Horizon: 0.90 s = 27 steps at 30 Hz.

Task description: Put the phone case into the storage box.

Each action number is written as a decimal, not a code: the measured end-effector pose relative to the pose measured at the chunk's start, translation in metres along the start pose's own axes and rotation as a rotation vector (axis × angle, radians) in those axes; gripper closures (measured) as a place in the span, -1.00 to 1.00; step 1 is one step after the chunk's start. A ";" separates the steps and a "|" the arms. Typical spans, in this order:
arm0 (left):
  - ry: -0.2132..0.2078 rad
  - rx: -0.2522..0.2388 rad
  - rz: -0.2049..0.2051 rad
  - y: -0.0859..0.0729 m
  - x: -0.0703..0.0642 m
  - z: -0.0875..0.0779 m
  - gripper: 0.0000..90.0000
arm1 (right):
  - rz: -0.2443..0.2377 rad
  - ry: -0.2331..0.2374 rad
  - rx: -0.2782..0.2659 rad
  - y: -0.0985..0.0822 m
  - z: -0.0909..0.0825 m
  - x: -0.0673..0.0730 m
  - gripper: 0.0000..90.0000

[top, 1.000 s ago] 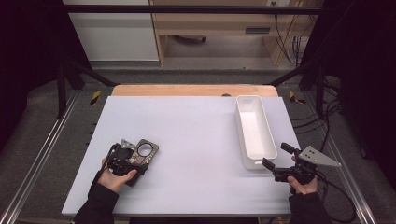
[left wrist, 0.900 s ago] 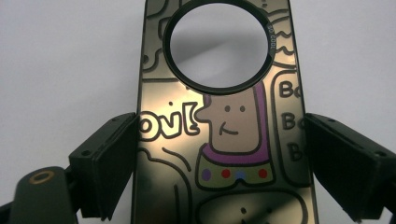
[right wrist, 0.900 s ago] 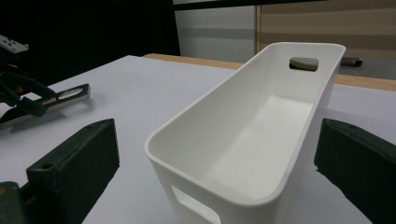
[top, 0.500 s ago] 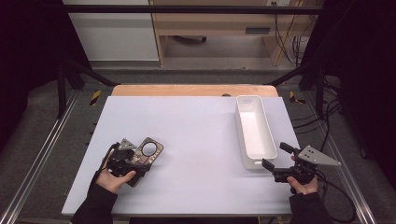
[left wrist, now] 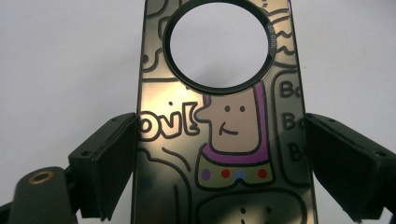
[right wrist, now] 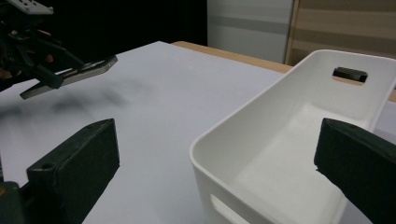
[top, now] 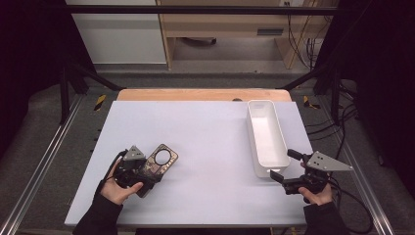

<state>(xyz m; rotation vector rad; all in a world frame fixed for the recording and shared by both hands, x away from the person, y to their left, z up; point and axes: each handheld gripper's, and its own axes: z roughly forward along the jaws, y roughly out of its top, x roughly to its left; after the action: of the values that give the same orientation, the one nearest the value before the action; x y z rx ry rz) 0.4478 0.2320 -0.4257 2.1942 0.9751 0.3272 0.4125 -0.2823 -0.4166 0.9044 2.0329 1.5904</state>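
Here the left gripper (top: 147, 171) holds a cartoon-printed phone case (left wrist: 224, 121) by its long edges, raised off the counter (top: 210, 142), well to the left of the white bin (top: 266, 137). The right gripper (top: 286, 169) hovers at the bin's near end, its fingers (right wrist: 74, 172) spread wide with nothing between them.

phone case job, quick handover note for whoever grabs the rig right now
Left gripper: shut on the phone case, held off the table at its front left, as the case's shadow in the right gripper view suggests.
Right gripper: open, holding nothing, at the near end of the white bin.
Done: case picked up.
Left: probably carry it across and drop it in the bin, which has nothing in it.
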 end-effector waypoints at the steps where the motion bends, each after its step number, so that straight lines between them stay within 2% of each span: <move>1: -0.003 -0.001 0.005 0.001 -0.001 0.000 -0.74 | -0.005 0.008 0.007 0.001 0.001 0.001 -0.99; 15: -0.106 0.010 0.075 0.007 -0.014 0.004 -0.74 | -0.088 0.096 0.071 0.015 0.017 0.017 -0.99; 19: -0.117 0.018 0.098 0.009 -0.017 0.006 -0.74 | -0.109 0.120 0.089 0.020 0.021 0.022 -0.99; 27: -0.170 0.010 0.150 0.014 -0.023 0.009 -0.74 | -0.145 0.179 0.137 0.024 0.033 0.030 -0.99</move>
<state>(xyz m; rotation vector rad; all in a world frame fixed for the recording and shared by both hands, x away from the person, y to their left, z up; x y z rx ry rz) 0.4439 0.2045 -0.4215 2.2682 0.7243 0.2009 0.4187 -0.2349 -0.4002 0.6624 2.2988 1.5158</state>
